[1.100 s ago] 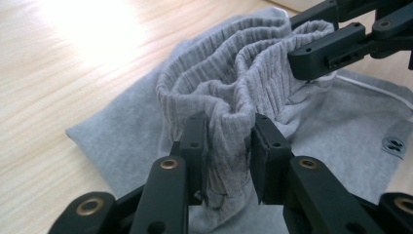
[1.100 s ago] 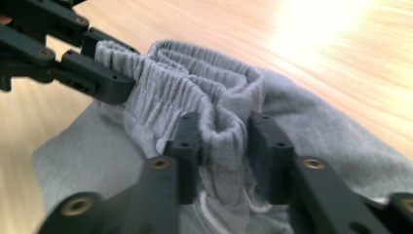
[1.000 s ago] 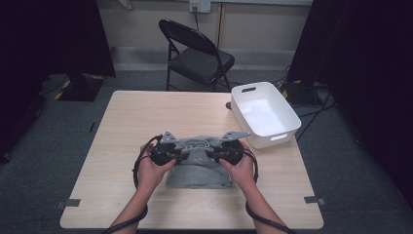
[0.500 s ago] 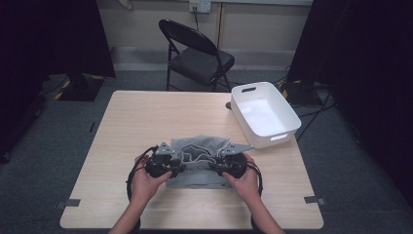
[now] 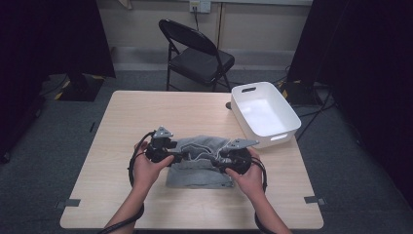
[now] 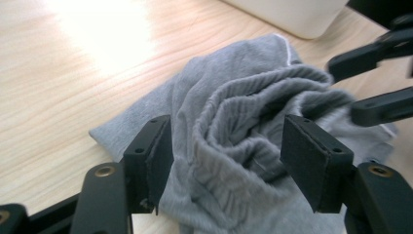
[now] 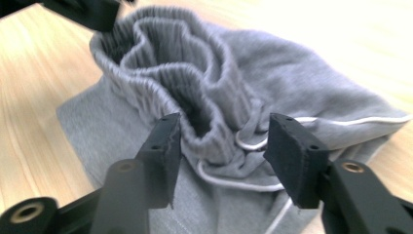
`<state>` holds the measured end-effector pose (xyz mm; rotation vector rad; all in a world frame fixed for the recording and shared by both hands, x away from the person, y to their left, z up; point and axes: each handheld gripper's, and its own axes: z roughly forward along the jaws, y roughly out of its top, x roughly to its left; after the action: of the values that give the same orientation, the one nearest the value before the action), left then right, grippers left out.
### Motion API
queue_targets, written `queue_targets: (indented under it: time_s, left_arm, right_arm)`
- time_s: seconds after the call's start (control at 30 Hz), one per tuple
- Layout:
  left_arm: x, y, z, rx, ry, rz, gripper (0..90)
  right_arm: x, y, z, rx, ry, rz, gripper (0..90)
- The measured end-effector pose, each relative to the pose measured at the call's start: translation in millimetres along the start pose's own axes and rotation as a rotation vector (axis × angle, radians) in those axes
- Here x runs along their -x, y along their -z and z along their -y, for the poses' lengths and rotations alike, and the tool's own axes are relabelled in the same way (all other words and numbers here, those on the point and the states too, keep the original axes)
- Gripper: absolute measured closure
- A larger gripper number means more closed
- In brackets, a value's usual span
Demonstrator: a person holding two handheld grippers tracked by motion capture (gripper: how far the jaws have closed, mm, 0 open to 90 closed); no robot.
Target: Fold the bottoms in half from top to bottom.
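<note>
We see a soft grey knit garment with a ribbed elastic waistband and a white drawstring (image 5: 199, 163) lying bunched on the near half of a light wooden table (image 5: 146, 112), well short of the white rectangular plastic bin (image 5: 265, 113) that stands at the table's far right corner. Relative to the garment, the left gripper (image 5: 171, 157) sits at its left end and the right gripper (image 5: 220, 157) at its right end, each held in one of the person's hands, both close above the cloth.

In the left gripper view we find the left gripper's (image 6: 226, 151) black jaws spread wide, with the crumpled waistband (image 6: 243, 112) rising between them and not pinched; the pads stand apart from each other on either side of the folds. The other gripper's jaws appear at the far end of the garment, also parted.

In the right gripper view the right gripper (image 7: 221, 161) likewise stands released, its jaws straddling the ribbed waistband (image 7: 195, 92) where the white drawstring (image 7: 253, 146) loops out. A black folding chair (image 5: 197, 56) stands beyond the table, well apart from the garment
</note>
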<state>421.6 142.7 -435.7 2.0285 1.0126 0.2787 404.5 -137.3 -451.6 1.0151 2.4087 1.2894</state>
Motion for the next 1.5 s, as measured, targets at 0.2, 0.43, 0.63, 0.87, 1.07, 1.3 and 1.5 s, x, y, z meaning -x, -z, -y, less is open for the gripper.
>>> queue_targets:
  time_s: [0.2, 0.43, 0.63, 0.87, 1.07, 1.3, 1.5]
  left_arm:
    - [8.8, -6.8, 2.0, -0.037, -0.033, 0.023, 58.5]
    - [16.7, 3.1, 9.6, -0.061, -0.07, 0.061, 73.9]
    - [22.5, 9.2, 20.8, -0.086, -0.08, 0.082, 77.3]
    - [14.6, 18.1, 33.5, -0.069, -0.055, 0.058, 57.5]
    - [0.6, 29.1, 49.0, -0.041, 0.005, 0.058, 51.0]
    - [-0.5, 34.7, 59.7, 0.005, 0.022, 0.05, 48.2]
    - [-0.7, 43.7, 66.6, 0.007, -0.004, 0.007, 46.8]
  right_arm:
    - [4.9, 7.7, -15.6, 0.034, -0.01, 0.023, 45.7]
    - [-2.3, -6.4, -22.2, 0.021, -0.001, -0.005, 53.3]
    - [-10.9, -18.4, -9.5, -0.029, 0.018, -0.065, 74.7]
    - [-10.8, -11.3, 3.9, -0.03, 0.017, -0.058, 61.9]
    - [2.5, 3.0, 3.2, 0.001, -0.014, -0.017, 53.2]
    - [10.6, 11.7, 20.7, -0.025, -0.019, 0.034, 54.3]
    - [7.7, 13.5, 32.8, -0.063, 0.008, 0.046, 57.6]
